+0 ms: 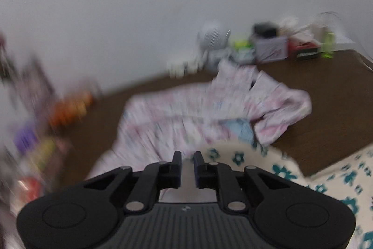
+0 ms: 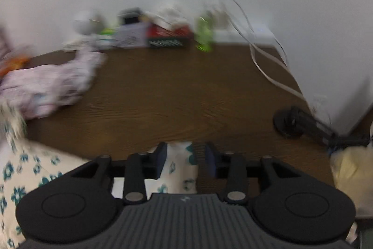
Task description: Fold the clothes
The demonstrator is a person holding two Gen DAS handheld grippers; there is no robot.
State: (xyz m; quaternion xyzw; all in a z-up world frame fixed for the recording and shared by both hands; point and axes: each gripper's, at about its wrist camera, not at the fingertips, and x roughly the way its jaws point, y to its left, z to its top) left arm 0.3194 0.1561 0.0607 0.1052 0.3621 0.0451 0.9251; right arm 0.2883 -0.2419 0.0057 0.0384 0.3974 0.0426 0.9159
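Left wrist view, motion-blurred. Left tool [image 1: 187, 158] low in frame, fingers drawn close with a narrow gap; whether cloth is pinched there, cannot tell. Just ahead, one pink-and-white patterned garment [image 1: 186, 113] spread rumpled across the dark brown tabletop [image 1: 326, 95], a pale blue patch showing on its right part. One cream cloth with teal flowers [image 1: 291, 169] overlapping the pink garment's near right edge and running off frame at lower right. Bare tabletop to the right of the pink garment, up to a row of small clutter [image 1: 268, 43] along the white wall. More blurred items at far left.

Right wrist view. Right tool [image 2: 186, 153] spread, a fold of the cream cloth with teal flowers [image 2: 179, 169] lying between the fingers, nearer the left one; no clamping seen. Same cloth [image 2: 23, 179] extending to lower left. Pink garment [image 2: 46, 85] at far left. Wide bare tabletop [image 2: 174, 95] straight ahead. One black object [image 2: 300, 123] and one yellowish cloth [image 2: 352, 169] at the right edge; white cables [image 2: 263, 62] trailing down the right.
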